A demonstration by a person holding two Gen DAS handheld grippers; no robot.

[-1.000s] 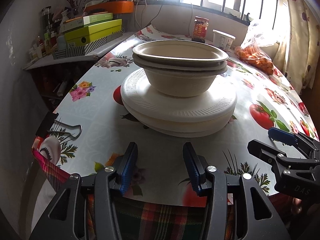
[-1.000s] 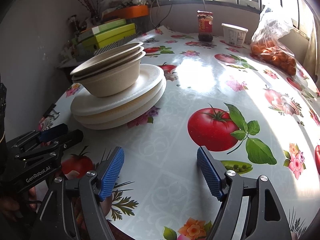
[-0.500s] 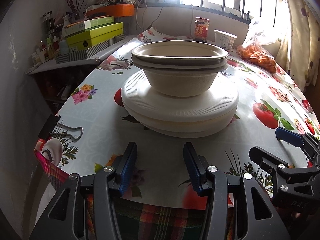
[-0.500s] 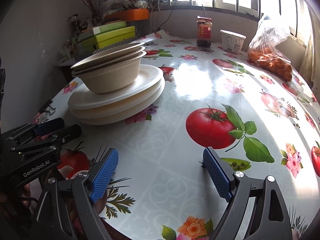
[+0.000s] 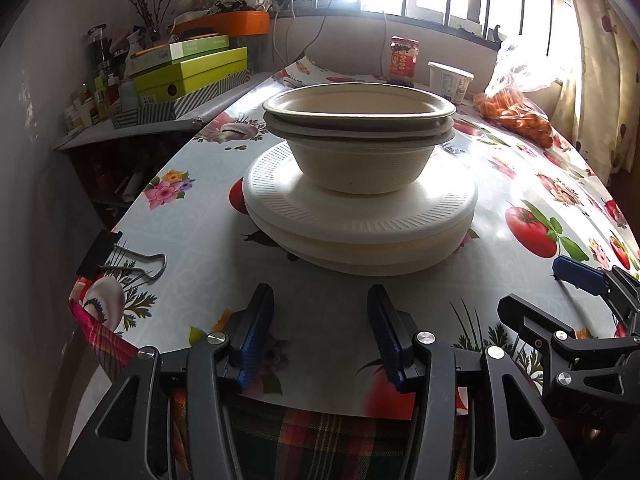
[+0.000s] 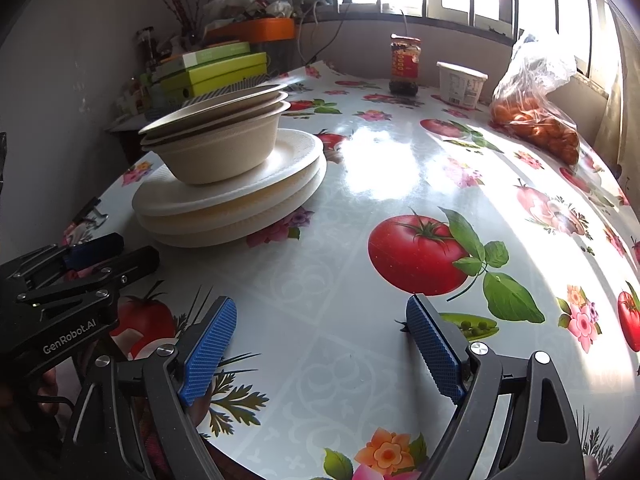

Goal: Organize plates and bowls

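A stack of beige paper bowls (image 5: 360,148) sits nested on a stack of white foam plates (image 5: 360,224) on the patterned table. It also shows in the right wrist view, bowls (image 6: 216,140) on plates (image 6: 228,208), at the left. My left gripper (image 5: 320,300) is open and empty, at the table's near edge just short of the plates. My right gripper (image 6: 320,312) is open and empty, over the table to the right of the stack; it shows at the right of the left wrist view (image 5: 560,288).
A binder clip (image 5: 120,260) lies at the left table edge. At the far end stand a jar (image 6: 405,65), a white tub (image 6: 460,84) and a bag of oranges (image 6: 536,120). Boxes (image 5: 188,76) crowd a shelf at the left.
Both grippers have pulled back slightly toward the near table edge. The right gripper's jaws have widened a little. The stack has not moved.
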